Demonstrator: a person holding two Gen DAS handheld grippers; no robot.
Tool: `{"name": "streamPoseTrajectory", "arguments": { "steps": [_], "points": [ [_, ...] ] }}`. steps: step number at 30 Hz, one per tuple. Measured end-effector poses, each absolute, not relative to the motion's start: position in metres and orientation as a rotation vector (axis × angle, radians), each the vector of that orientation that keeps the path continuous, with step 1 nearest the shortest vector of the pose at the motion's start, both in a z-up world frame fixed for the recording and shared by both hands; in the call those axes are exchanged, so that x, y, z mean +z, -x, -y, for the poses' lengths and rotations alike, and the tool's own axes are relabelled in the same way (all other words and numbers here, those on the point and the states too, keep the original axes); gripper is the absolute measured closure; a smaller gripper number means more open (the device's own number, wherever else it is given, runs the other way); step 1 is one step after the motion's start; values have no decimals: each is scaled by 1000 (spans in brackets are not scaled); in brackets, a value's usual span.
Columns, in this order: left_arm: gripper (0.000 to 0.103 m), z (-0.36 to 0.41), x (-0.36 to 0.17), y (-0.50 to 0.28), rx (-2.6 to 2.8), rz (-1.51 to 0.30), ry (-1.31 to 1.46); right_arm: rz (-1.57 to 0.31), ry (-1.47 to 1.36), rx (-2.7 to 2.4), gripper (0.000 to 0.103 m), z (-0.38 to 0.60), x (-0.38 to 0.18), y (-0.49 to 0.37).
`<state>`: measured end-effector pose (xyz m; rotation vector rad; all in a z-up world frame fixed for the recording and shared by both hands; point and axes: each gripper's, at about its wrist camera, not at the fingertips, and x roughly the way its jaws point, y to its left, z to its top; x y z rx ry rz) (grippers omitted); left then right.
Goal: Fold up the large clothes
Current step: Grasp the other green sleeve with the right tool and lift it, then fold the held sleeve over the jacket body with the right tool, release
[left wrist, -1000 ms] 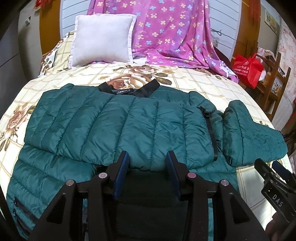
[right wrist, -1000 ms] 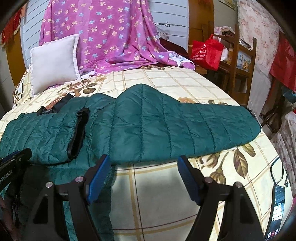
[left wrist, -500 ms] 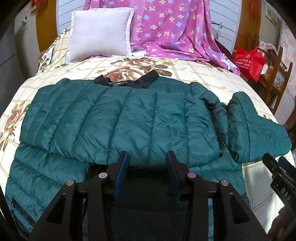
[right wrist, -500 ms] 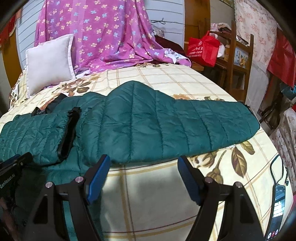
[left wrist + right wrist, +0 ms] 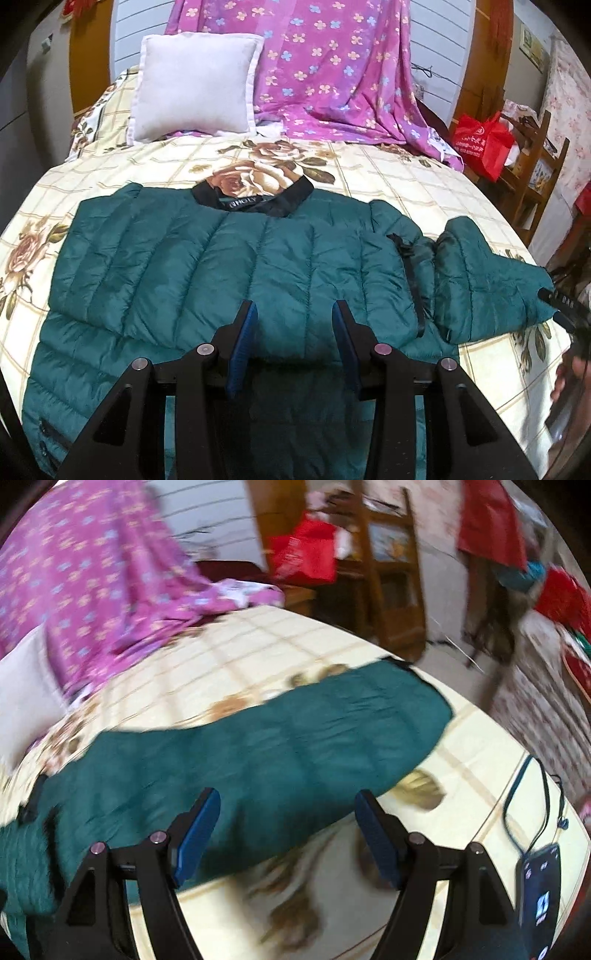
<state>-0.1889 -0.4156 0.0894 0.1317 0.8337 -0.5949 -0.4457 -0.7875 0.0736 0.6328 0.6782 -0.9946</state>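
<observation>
A dark green quilted jacket lies flat on the bed, black collar at the far side, one panel folded across its body. Its right sleeve stretches out to the right; in the blurred right wrist view the sleeve runs toward the bed's right edge. My left gripper is open and empty, hovering over the jacket's near hem. My right gripper is open and empty, just above the sleeve's near edge; it shows at the far right of the left wrist view.
The bed has a cream floral cover. A white pillow and a purple flowered sheet stand at its head. A phone with a cable lies at the bed's right corner. A red bag and wooden furniture stand beside the bed.
The right gripper has swung quickly to the right toward the sleeve's end, blurring its view. The left gripper has pulled back slightly above the hem. Both stayed open.
</observation>
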Motion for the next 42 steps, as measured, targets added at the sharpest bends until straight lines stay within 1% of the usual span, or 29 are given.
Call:
{"name": "streamPoseTrajectory", "arguments": {
  "steps": [7, 11, 13, 14, 15, 17, 18, 20, 25, 31, 33, 36, 42],
  "points": [
    [80, 407, 67, 179, -574, -894, -139, -651, -721, -1141, 24, 848, 46, 467],
    [80, 399, 64, 175, -559, -889, -131, -635, -769, -1183, 25, 873, 30, 467],
    [80, 396, 63, 174, -556, -889, -128, -621, -732, -1170, 25, 877, 28, 460],
    [80, 395, 63, 174, -555, -891, -127, -629, -702, -1154, 27, 878, 28, 455],
    [80, 393, 63, 174, -555, -893, -128, -640, -679, -1143, 45, 878, 27, 451],
    [80, 388, 62, 175, -559, -896, -137, -649, -644, -1115, 76, 875, 26, 447],
    [80, 384, 63, 176, -562, -892, -144, -640, -633, -1099, 85, 871, 29, 446],
    [80, 377, 65, 177, -556, -878, -150, -602, -589, -1071, 90, 856, 43, 442],
    [80, 349, 77, 170, -539, -876, -123, -463, -536, -910, 91, 797, 105, 431],
    [80, 310, 97, 166, -526, -846, -73, -396, -482, -624, 92, 713, 173, 383],
    [80, 293, 101, 165, -517, -838, -55, -407, -444, -525, 92, 676, 193, 359],
    [80, 275, 102, 159, -507, -835, -38, -452, -398, -395, 92, 625, 208, 320],
    [80, 235, 97, 140, -476, -828, 62, -563, -293, -166, 93, 519, 205, 246]
  ]
}}
